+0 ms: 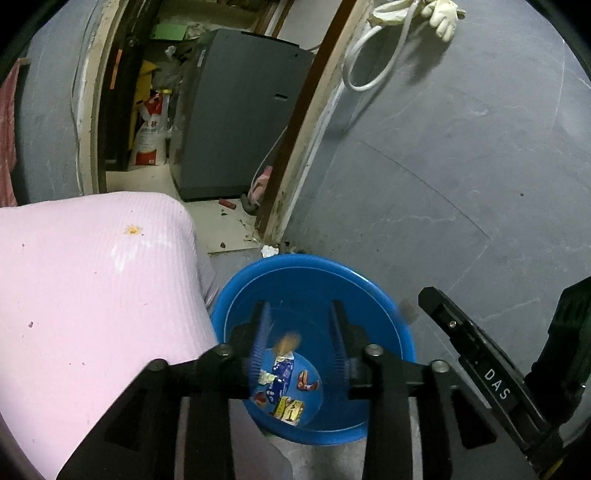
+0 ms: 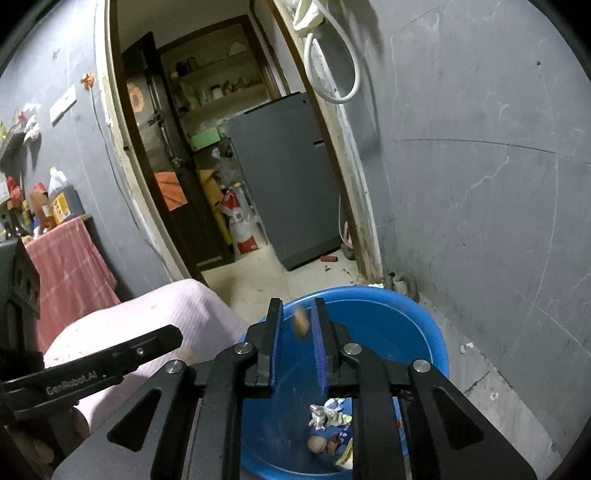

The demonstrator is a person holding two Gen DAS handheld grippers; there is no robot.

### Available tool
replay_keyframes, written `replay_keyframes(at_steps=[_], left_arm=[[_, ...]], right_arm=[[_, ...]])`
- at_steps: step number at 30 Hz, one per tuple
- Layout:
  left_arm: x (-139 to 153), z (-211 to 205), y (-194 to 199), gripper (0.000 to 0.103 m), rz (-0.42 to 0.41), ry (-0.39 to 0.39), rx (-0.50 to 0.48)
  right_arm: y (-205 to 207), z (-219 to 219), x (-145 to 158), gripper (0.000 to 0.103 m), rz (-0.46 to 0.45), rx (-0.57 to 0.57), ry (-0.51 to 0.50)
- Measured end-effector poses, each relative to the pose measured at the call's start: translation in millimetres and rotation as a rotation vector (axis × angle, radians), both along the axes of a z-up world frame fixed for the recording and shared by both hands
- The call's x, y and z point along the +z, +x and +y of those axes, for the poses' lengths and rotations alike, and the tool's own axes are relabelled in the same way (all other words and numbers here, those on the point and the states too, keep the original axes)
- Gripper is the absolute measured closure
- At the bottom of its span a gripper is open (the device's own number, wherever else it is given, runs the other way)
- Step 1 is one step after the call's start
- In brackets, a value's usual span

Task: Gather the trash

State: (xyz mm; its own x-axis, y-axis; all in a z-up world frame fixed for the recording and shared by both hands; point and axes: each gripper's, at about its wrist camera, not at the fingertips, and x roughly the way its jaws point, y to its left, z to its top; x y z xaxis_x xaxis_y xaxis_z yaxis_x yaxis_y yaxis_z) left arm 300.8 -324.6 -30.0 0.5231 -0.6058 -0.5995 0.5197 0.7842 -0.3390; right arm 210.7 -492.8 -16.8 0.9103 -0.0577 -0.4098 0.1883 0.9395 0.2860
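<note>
On grey floor by doorway (image 2: 236, 155): blue basin (image 1: 384, 295); both tools parted, empty.

- Grey plastered wall (image 2: 480, 184) off to the right of the claw, scuffed and scored with faint lines.
- Open doorway with a worn, stained frame (image 2: 354, 206) straight ahead.
- Beyond it, a grey appliance cabinet (image 2: 288, 177), cluttered shelves (image 2: 218, 96), a red-and-white sack (image 2: 242, 225) on pale floor.
- White hose (image 2: 343, 62) looped on the wall above the frame.
- White glove (image 1: 443, 18) hung beside the hose.
- Pink cloth-covered table (image 1: 92, 295) down to the left.
- Red checked cloth (image 2: 70, 258) further left, bottles above it.
- Dim indoor light.
</note>
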Motion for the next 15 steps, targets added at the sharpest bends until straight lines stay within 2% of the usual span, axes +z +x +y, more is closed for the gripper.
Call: replay_keyframes(at_steps=[2, 8, 11, 15], left_arm=[[2, 1, 0, 0.074, -0.003, 0.003, 0.008], [10, 15, -7, 0.073, -0.032, 0.009, 0.07], [16, 25, -10, 0.065, -0.054, 0.003, 0.101], [27, 38, -14, 0.061, -0.087, -0.003, 0.134]], right_arm=[[0, 0, 1, 0.077, -0.003, -0.003, 0.001], [-3, 2, 5, 0.077, -0.023, -0.021, -0.004], [-6, 6, 10, 0.072, -0.043, -0.032, -0.016], [-12, 13, 17, 0.069, -0.07, -0.042, -0.034]])
